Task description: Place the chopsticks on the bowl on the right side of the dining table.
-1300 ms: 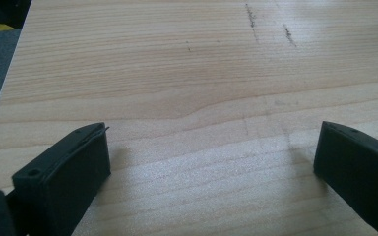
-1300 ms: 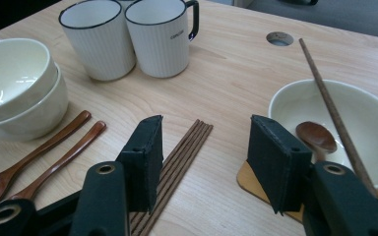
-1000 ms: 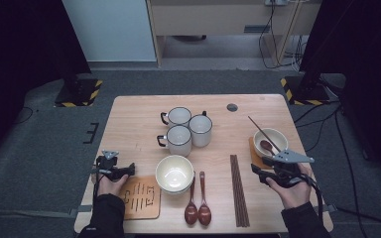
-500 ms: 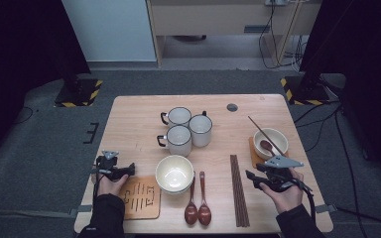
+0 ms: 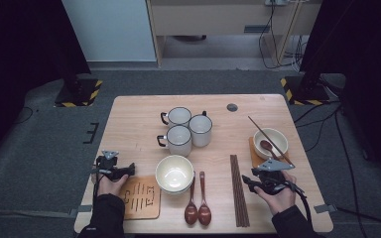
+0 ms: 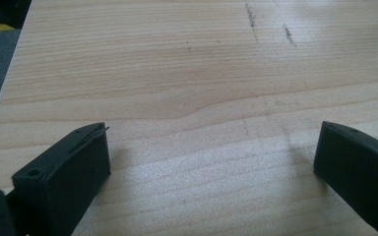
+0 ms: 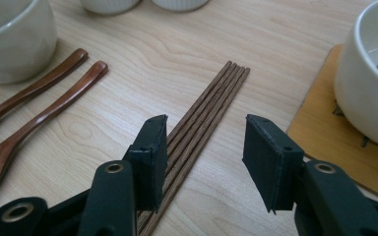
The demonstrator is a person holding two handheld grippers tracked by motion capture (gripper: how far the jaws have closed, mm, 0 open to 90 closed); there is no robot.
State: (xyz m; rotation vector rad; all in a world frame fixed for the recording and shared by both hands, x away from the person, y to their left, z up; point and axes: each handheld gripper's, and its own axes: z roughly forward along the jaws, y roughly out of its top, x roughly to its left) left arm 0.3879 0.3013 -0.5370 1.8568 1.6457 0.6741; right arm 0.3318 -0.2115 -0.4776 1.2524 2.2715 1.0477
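- High view, left to right: my left gripper (image 5: 121, 171) sits unmoved beside the coaster (image 5: 140, 197), jaws wide over bare wood, holding nothing.
- My right gripper (image 5: 250, 182) has dropped toward the chopsticks (image 7: 197, 132); jaws narrowing but not gripping, bundle under the left jaw, not centred.
- Likely pickup next.
- Pale wood table (image 5: 139, 124), grey floor, dark room.

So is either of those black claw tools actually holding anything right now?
No. The right gripper stands open over the dark wooden chopsticks, its jaws just closing; the left gripper is open over bare table.
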